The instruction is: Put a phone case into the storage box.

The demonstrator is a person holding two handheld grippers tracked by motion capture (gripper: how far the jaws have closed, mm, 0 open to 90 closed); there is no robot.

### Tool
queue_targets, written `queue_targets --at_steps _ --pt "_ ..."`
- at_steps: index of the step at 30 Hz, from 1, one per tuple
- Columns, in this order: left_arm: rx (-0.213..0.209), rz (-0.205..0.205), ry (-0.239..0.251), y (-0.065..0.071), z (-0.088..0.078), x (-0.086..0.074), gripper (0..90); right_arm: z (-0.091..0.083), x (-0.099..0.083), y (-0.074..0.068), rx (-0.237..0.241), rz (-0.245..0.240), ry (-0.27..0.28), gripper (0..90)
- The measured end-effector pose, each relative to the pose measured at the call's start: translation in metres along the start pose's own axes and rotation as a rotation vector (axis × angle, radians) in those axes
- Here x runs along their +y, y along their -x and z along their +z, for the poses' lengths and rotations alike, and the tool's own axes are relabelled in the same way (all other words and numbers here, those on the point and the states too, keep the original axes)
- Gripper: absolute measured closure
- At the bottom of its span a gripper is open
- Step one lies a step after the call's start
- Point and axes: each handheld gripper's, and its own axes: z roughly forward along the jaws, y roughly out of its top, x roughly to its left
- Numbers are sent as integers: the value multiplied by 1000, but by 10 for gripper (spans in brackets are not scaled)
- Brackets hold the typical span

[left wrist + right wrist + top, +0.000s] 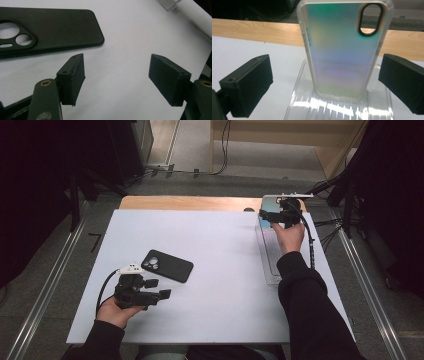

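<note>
Between right tongs [325,85], iridescent case [342,50] (both agape)

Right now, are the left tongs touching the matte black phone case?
Apart. The left gripper view shows white table between the open left tongs and the matte black phone case.

Left gripper [150,296] sits low at the near-left of the surface [220,285], fingers [72,77] spread wide apart, nothing between them. Right gripper [277,216] is reached out to the far right, arm stretched, fingers [249,85] wide too.
</note>
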Motion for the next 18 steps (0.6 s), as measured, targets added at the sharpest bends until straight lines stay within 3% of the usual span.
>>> queue_targets --at_steps 6,9,11,13,18 --pt "-4 2 2 -1 -1 3 291 -24 -10 -2 12 -4 -13 0" --pt "-2 -2 1 -2 0 4 287 -36 -16 -3 37 0 -14 0" --pt "-1 1 -2 -2 1 5 287 -48 -22 -6 77 -13 -16 0" --pt "-2 5 -1 -2 1 6 287 -52 -25 -7 76 -28 -18 0" --pt "-3 8 -3 -3 2 8 287 -64 -44 -11 133 -29 -16 0"
